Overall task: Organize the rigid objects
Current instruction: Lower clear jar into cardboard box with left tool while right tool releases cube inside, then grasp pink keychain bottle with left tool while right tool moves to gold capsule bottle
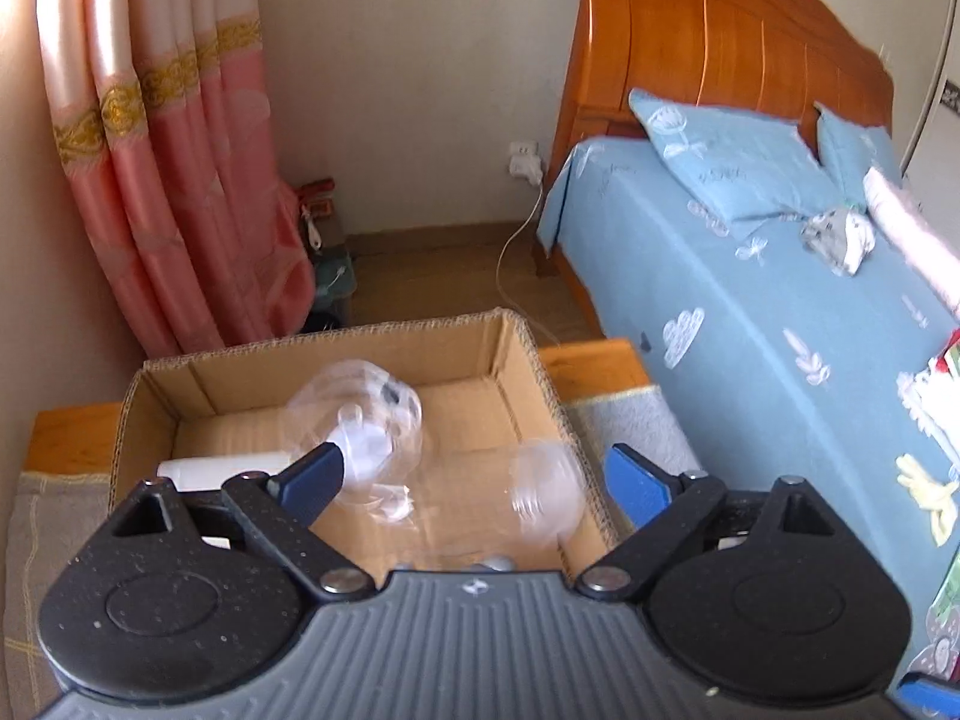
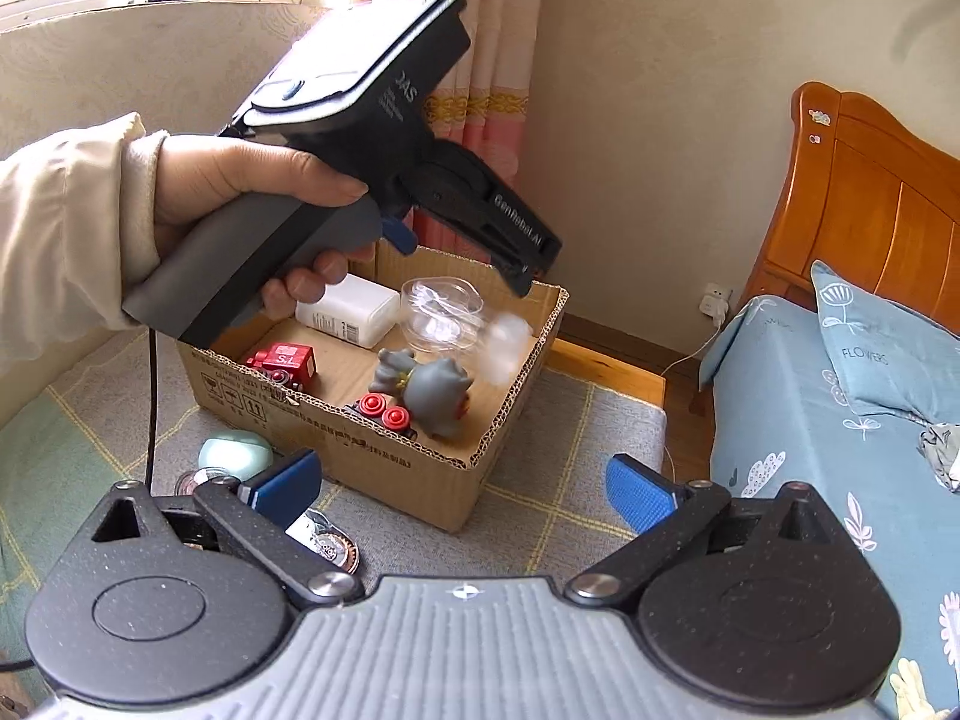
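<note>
Bottle [image 1: 546,495], blurred and seemingly dropping free between the wide-open left gripper [image 1: 474,477] into the box [image 2: 528,330], could bounce over its low rim, while the right gripper [image 2: 462,480], gaping empty, hangs before the box.

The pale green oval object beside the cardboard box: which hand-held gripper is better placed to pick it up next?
Probably the right hand-held gripper: it is open, empty, and the pale green oval object lies just ahead of it. The left hand-held gripper hangs over the cardboard box.
</note>
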A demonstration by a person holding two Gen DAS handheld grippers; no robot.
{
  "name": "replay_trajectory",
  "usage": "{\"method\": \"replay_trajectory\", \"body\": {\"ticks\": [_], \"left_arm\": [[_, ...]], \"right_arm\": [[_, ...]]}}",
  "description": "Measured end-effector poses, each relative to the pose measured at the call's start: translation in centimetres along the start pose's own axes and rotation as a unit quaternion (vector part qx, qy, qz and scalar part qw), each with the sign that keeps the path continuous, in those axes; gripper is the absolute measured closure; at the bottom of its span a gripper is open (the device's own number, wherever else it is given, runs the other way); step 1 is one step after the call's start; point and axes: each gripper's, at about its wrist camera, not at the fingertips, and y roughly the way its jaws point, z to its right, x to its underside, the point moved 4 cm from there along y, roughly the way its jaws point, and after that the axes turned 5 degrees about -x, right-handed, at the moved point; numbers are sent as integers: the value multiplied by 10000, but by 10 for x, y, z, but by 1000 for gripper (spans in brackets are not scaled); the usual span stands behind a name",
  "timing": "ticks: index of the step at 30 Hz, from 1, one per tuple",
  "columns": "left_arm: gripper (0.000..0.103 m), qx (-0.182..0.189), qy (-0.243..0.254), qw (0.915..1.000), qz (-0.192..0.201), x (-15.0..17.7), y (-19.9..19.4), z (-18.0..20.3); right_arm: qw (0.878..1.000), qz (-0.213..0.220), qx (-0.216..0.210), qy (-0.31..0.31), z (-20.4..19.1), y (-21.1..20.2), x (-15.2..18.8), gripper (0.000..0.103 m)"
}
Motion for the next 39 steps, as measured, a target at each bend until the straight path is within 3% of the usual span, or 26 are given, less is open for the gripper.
{"method": "replay_trajectory", "body": {"ticks": [7,16,21,30,39], "left_arm": [[9,-110,351,9993,-68,15,-16,-9],[4,-143,547,9983,163,35,-58,-23],[3,-73,662,9974,267,60,-78,-31],[3,-354,1126,9925,324,117,-98,-45],[3,-391,630,9964,421,174,-110,-70]], "right_arm": [[9999,-65,-123,47,-3,4,2,0],[9993,-206,-233,211,-16,12,8,0],[9982,-337,-239,433,-24,16,16,0],[9942,-523,-142,928,-32,18,36,0],[9898,-610,51,1286,-46,26,52,0]]}}
